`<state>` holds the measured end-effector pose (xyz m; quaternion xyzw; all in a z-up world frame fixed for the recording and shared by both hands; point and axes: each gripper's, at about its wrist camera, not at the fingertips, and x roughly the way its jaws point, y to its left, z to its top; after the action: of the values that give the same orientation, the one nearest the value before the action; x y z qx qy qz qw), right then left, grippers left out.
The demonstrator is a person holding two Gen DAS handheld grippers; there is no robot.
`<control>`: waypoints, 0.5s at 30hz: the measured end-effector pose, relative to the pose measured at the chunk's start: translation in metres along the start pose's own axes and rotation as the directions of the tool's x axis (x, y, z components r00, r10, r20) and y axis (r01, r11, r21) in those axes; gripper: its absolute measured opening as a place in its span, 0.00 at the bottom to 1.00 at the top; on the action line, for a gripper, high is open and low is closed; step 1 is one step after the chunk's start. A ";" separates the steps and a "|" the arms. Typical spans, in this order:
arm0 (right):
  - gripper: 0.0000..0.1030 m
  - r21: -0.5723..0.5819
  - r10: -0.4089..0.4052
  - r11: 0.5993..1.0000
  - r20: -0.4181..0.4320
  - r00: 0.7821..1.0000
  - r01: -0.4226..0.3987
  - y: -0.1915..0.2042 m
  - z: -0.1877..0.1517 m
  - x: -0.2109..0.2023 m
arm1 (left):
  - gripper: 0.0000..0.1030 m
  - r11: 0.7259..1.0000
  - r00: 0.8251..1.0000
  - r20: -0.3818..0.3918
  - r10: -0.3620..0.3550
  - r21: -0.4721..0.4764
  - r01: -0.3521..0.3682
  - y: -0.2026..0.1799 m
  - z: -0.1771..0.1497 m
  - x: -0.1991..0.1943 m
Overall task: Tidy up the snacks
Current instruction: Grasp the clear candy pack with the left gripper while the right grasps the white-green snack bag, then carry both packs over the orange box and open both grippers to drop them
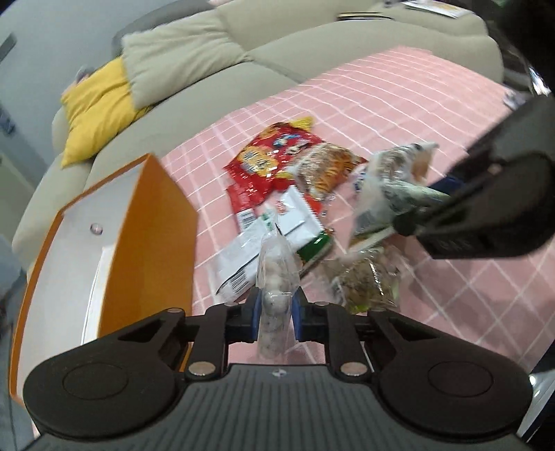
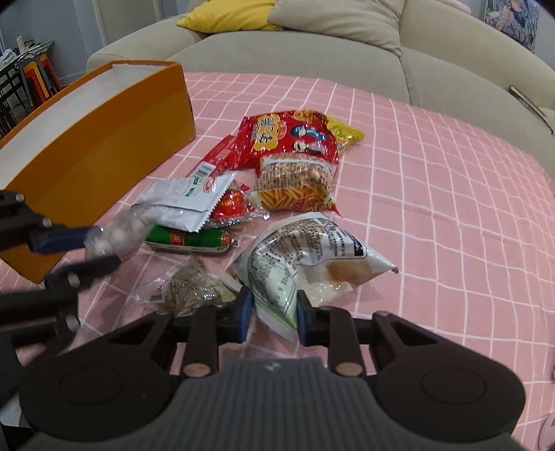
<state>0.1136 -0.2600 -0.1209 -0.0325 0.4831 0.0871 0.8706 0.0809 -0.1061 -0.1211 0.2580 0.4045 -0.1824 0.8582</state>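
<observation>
My left gripper (image 1: 275,298) is shut on a clear packet of small white balls (image 1: 275,274) and holds it just above the cloth, beside the orange box (image 1: 152,236). In the right wrist view that left gripper (image 2: 104,249) comes in from the left with the clear packet (image 2: 118,236) in front of the orange box (image 2: 104,145). My right gripper (image 2: 272,305) is shut on the corner of a white printed bag (image 2: 312,253). The left wrist view shows the right gripper (image 1: 409,218) holding that white bag (image 1: 388,184).
On the pink checked cloth (image 2: 433,173) lie a red snack bag (image 2: 288,135), a bag of sticks (image 2: 295,184), a green sausage (image 2: 189,239), a white sachet (image 2: 184,201) and a clear brownish packet (image 2: 187,288). A beige sofa (image 2: 312,52) with a yellow cushion (image 2: 229,14) stands behind.
</observation>
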 end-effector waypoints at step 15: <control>0.14 -0.022 0.013 1.000 0.102 0.995 -0.011 0.014 -0.005 -0.058 | 0.16 0.959 0.998 0.052 -0.029 -0.280 0.043 0.043 -0.002 -0.053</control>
<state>0.0769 -0.2536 -0.0742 -0.0344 0.4373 0.0990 0.8932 0.0697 -0.0653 -0.0675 0.1219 0.4106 -0.1449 0.8919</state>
